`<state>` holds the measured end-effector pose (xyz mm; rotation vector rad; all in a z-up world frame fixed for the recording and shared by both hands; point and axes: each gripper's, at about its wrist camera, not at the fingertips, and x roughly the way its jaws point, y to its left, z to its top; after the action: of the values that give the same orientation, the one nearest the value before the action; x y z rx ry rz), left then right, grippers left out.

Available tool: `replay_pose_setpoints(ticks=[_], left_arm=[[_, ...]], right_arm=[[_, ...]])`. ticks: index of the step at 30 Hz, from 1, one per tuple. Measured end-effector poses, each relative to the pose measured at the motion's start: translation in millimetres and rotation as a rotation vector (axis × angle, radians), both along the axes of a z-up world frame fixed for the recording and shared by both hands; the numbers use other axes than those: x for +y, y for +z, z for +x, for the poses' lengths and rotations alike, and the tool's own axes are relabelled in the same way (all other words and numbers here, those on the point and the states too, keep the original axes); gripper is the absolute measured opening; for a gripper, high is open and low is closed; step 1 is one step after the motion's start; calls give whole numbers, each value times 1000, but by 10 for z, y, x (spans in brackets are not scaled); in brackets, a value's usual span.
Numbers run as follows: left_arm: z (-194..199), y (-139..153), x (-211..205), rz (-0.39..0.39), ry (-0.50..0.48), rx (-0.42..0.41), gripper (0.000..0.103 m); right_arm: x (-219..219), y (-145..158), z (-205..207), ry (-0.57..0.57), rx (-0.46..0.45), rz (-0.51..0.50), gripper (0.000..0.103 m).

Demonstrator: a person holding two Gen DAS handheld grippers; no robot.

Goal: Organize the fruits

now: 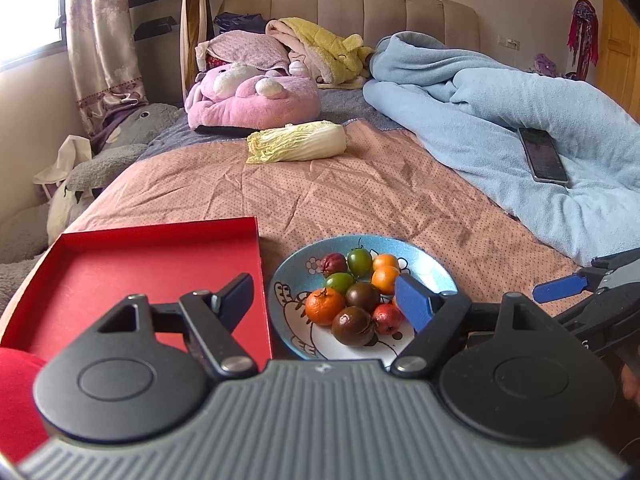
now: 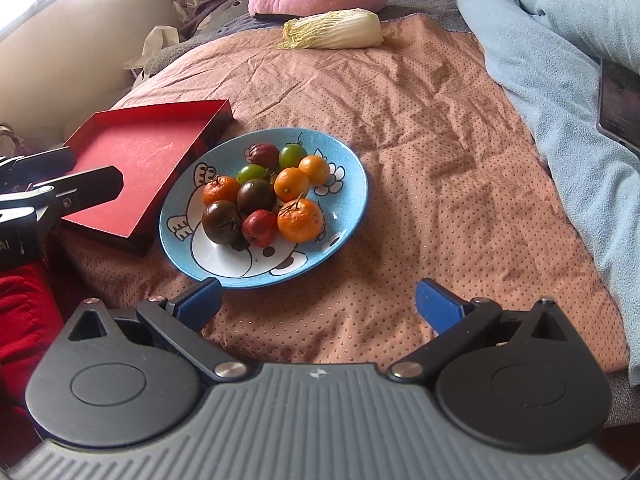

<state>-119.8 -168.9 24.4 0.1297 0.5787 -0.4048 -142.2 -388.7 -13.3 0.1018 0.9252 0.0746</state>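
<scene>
Your left hand-held gripper (image 1: 326,300) and right hand-held gripper (image 2: 318,300) both gape wide, empty, near the fruit plate (image 2: 352,168).

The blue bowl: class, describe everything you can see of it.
The blue bowl is shallow and wide, glossy like glazed ceramic, with a speckled blue rim and a white cartoon animal and flowers outlined in black inside. It sits upright on the dotted pink bedcover, its left edge against or very near the red tray. It holds a pile of small fruits: orange, green, dark brownish and red ones. Neither gripper touches it.
</scene>
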Motion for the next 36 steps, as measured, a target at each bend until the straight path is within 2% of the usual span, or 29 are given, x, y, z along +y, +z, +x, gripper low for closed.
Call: replay_pose_setpoints(ticks=[13, 25, 36], left_arm=[[-19, -43, -112, 54, -55, 0, 80], [-6, -47, -100, 53, -55, 5, 80], [74, -78, -103, 55, -26, 52, 80]], right_arm=[[14, -47, 15, 16, 5, 5, 103], [-5, -53, 45, 18, 3, -5, 103], [82, -22, 46, 53, -10, -49, 103]])
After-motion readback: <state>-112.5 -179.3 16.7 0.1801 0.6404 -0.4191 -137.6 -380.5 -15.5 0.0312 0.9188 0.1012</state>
